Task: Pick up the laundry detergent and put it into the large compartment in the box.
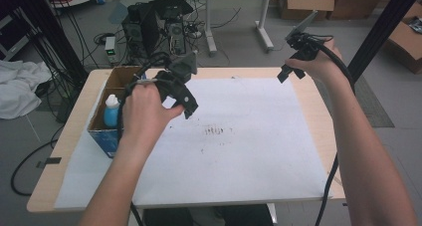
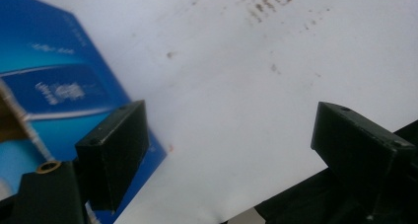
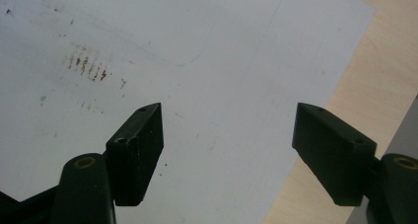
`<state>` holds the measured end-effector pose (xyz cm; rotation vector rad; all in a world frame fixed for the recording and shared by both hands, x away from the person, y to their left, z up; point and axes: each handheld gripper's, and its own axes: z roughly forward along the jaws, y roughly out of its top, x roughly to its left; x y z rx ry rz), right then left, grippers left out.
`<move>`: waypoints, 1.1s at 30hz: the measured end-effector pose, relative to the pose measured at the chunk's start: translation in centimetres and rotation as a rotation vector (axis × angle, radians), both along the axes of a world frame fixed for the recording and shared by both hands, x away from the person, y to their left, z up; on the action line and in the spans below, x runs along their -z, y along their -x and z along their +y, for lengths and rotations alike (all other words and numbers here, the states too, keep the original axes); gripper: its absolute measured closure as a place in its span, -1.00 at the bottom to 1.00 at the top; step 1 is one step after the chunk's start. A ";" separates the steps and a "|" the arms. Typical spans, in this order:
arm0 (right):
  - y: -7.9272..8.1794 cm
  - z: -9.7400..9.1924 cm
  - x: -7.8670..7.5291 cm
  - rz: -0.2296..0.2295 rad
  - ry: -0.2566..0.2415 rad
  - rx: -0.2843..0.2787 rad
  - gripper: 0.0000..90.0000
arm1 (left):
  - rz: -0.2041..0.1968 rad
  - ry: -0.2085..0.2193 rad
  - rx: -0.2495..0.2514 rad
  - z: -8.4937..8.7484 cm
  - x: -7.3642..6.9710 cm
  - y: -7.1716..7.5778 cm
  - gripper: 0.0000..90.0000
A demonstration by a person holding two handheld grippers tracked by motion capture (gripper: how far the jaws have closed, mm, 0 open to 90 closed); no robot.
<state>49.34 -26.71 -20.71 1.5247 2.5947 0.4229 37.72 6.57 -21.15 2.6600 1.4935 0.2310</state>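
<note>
The left tool, seen in the high view, hangs over the white sheet at about nine o'clock of the table, just right of the box, its black jaws pointing down toward four o'clock with nothing between them. The box is an open cardboard one with a blue front, standing on the table's left edge, and a bottle with a white cap and a blue body stands upright inside its near compartment. The right tool is held up at about one o'clock, over the far right corner of the sheet, well apart from the left tool and from the box, its cable running back along the forearm. A patch of brown marks lies near the middle of the sheet, between the two tools. In the left gripper view, the left tool has its jaws standing wide apart over bare sheet, gripping nothing; the blue side of the box sits at nine o'clock, just beyond the left jaw, and the brown marks lie at twelve o'clock. In the right gripper view, the right tool likewise has its jaws spread wide and empty above the sheet; the marks lie at ten o'clock, and the bare wood of the table shows from two to four o'clock, past the sheet's edge.
</note>
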 end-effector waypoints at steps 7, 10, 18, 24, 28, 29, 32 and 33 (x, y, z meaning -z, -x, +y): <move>0.0 -0.2 0.0 0.001 0.004 0.000 -0.38 | 0.011 -0.009 0.072 -2.9 2.3 0.6 -0.66; 0.0 -0.2 0.1 0.002 0.004 0.001 -0.38 | 0.017 -0.018 0.080 -3.4 2.9 0.6 -0.66; 0.0 -0.4 0.1 0.004 0.007 0.005 -0.38 | 0.020 -0.031 0.086 -4.1 3.7 0.6 -0.66; 0.0 -0.3 0.3 0.007 0.006 0.005 -0.38 | 0.022 -0.039 0.086 -4.2 3.8 0.5 -0.66; 0.0 -0.3 0.4 0.005 0.008 0.003 -0.38 | 0.015 -0.039 0.085 -4.3 3.8 0.5 -0.66; 0.0 -0.3 0.4 0.009 0.009 0.004 -0.38 | 0.015 -0.039 0.085 -4.3 3.8 0.5 -0.66; 0.0 -0.3 0.4 0.007 0.008 0.007 -0.38 | 0.016 -0.043 0.082 -4.4 3.9 0.5 -0.66; 0.0 -0.3 0.4 0.007 0.006 0.007 -0.38 | 0.018 -0.042 0.082 -4.4 3.9 0.5 -0.66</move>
